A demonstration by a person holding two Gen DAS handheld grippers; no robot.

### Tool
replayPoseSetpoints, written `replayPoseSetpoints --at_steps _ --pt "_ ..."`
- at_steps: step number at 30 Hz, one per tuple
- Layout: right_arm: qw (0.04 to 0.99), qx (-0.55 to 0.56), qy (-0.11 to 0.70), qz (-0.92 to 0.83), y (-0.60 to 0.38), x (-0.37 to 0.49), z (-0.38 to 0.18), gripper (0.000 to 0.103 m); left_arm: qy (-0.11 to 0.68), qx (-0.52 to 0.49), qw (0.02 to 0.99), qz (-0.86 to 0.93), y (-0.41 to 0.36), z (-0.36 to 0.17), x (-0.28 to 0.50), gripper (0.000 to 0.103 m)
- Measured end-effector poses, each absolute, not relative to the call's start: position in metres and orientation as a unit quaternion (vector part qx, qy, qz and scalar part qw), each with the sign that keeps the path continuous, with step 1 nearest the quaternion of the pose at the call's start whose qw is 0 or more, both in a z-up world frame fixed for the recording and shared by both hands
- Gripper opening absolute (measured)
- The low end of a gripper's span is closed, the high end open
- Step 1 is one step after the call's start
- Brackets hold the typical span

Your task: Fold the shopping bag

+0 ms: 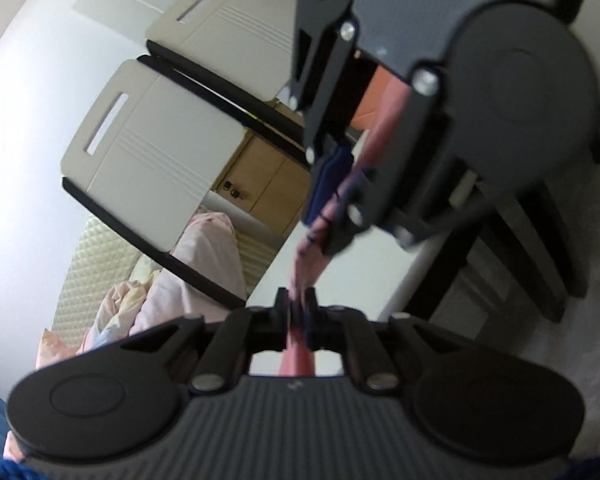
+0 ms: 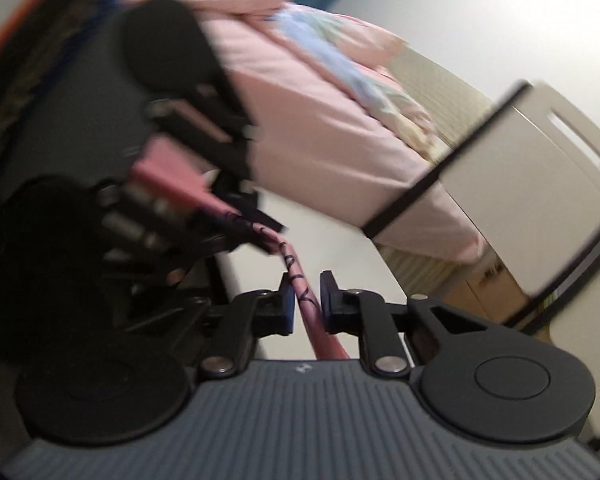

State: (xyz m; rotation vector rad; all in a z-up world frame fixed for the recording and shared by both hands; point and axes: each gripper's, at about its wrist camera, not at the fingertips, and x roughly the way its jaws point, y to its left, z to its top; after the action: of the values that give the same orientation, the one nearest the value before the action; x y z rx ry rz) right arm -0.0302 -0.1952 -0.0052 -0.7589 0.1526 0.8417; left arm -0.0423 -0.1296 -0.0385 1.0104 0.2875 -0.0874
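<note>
1. The left gripper (image 1: 298, 312) sat at the six o'clock edge of its own view, its two pads closed tight on a pink strip of the shopping bag (image 1: 300, 276).
2. From that grip the pink bag ran toward twelve o'clock, dark marks showing on it, into the fingers of the right gripper (image 1: 340, 208), which reached in from one o'clock.
3. In the right wrist view the right gripper (image 2: 306, 300) had the bag (image 2: 296, 276) between its blue pads; the strip lay against the left pad, and a narrow gap showed beside the right pad, so a firm pinch could not be confirmed.
4. From there the bag stretched toward ten o'clock into the left gripper (image 2: 236, 220), blurred, which clamped it.
5. Pale chair backs (image 1: 148, 152) with slot handles stood at ten o'clock in the left view.
6. Pink bedding (image 2: 320, 112) lay at twelve o'clock in the right view, above the white table (image 2: 340, 256).
</note>
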Motion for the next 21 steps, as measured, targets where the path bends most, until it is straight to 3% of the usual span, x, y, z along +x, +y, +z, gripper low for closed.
replayPoseSetpoints --at_steps 3,5,6,10,15,21 --pt "0.871 -0.29 0.09 0.387 -0.2 -0.016 0.009 0.013 0.142 0.458 0.877 -0.037 -0.126 -0.033 -0.039 0.026" --pt "0.888 -0.25 0.092 0.374 -0.206 -0.011 0.016 0.014 0.157 0.401 0.901 -0.051 -0.119 -0.021 -0.036 0.027" --pt "0.897 -0.226 0.094 0.367 -0.208 -0.007 0.019 0.014 0.163 0.363 0.915 -0.061 -0.115 -0.013 -0.035 0.028" --pt "0.92 -0.131 0.108 0.353 -0.214 0.007 0.026 0.014 0.171 0.185 0.96 -0.119 -0.089 0.017 -0.033 0.049" --pt "0.91 0.065 0.149 0.38 -0.239 0.033 0.027 0.015 0.157 -0.01 0.97 -0.186 -0.047 0.041 -0.031 0.061" --pt "0.837 0.264 0.194 0.437 -0.273 0.062 0.016 0.015 0.159 -0.197 0.933 -0.256 0.001 0.045 -0.02 0.063"
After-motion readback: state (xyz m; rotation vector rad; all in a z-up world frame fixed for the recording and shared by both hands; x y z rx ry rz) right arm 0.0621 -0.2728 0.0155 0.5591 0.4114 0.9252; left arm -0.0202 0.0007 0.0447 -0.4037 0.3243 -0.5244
